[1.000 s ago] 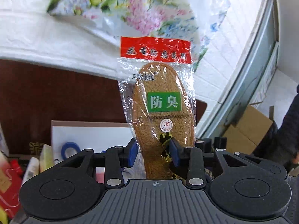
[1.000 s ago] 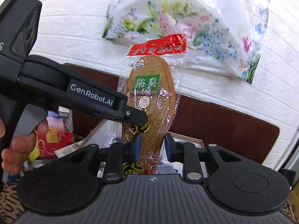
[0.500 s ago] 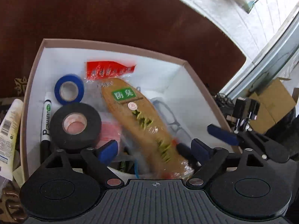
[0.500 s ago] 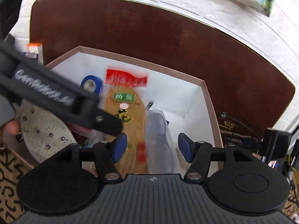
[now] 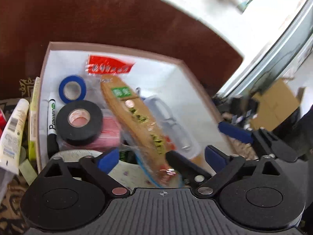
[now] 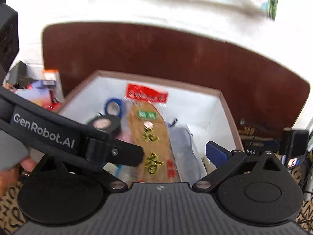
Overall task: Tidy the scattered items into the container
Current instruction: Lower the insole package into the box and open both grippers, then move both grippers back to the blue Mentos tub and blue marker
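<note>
The wrapped brown insole (image 5: 135,113) with a red header card lies slanted in the white-lined box (image 5: 115,46), on top of other items. My left gripper (image 5: 162,157) hangs over the box's near end. Its jaws are opening, the insole's heel is between them, and the blue pads stand off it. In the right wrist view the insole (image 6: 150,135) runs down the middle of the box (image 6: 156,78). My right gripper (image 6: 154,154) is also opening around the heel without pressing it. The left gripper's arm hides its left finger.
Inside the box lie a blue tape roll (image 5: 72,88), a black tape roll (image 5: 79,122), a marker (image 5: 51,115) and a clear case (image 5: 172,121). A white tube (image 5: 13,129) and a slim green carton (image 5: 33,117) lie left of it. A brown board (image 5: 117,15) stands behind.
A second ago both grippers held the insole upright in the air. It has come down into the box, both pairs of jaws have spread off it, and both views have tipped downward.
</note>
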A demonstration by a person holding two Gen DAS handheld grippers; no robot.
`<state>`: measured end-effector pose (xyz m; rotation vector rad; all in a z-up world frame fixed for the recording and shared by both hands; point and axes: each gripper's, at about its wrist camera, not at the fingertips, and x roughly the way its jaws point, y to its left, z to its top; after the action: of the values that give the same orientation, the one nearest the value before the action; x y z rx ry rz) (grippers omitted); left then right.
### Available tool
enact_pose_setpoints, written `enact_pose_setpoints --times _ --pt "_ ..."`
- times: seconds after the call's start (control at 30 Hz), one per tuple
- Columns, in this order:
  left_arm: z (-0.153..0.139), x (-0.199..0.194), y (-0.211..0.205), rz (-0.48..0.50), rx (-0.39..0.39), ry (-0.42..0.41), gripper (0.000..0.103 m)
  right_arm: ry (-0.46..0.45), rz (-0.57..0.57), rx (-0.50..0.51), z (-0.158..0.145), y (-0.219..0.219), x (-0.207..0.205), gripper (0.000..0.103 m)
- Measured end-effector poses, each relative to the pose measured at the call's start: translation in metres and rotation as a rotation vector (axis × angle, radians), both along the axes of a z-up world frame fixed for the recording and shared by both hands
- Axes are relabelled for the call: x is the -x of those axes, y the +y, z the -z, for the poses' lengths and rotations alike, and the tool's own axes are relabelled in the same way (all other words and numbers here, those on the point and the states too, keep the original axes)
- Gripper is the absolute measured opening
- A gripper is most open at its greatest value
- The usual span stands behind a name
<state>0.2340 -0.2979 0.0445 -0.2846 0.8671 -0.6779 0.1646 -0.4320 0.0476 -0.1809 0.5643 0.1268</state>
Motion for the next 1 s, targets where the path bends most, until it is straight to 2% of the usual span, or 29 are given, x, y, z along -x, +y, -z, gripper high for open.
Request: enact_pose_setpoints --times 0.17,0.23,0.3,0.47,0.7,0.87,1.0 --pt "-0.016 0.063 0.035 -0.029 0.084 -0.136 0.103 -0.089 -0.052 -0.033 -0.021 0.022 0.048 0.103" --pt "-0.016 0.090 0.052 -0.044 0.097 -0.174 0.103 -0.112 -0.092 -0.052 -0.022 0.036 0.068 0.103" --pt "-0.010 0.114 0.072 -0.064 0.106 -0.199 0.103 -0.133 -0.123 -0.030 -0.018 0.055 0.088 0.103" --pt "0.016 0.161 0.128 -0.123 0.100 -0.158 0.103 -0.120 -0.216 -0.006 0.007 0.107 0.124 0.103" --pt "0.056 0.206 0.199 -0.223 0.024 -0.115 0.103 -0.032 -0.311 -0.060 0.050 0.173 0.160 0.103" --pt "0.077 0.215 0.237 -0.318 -0.014 -0.086 0.103 0.027 -0.320 -0.123 0.070 0.198 0.166 0.103" --pt "0.079 0.209 0.265 -0.406 -0.025 -0.103 0.103 0.051 -0.285 -0.166 0.073 0.202 0.159 0.102"
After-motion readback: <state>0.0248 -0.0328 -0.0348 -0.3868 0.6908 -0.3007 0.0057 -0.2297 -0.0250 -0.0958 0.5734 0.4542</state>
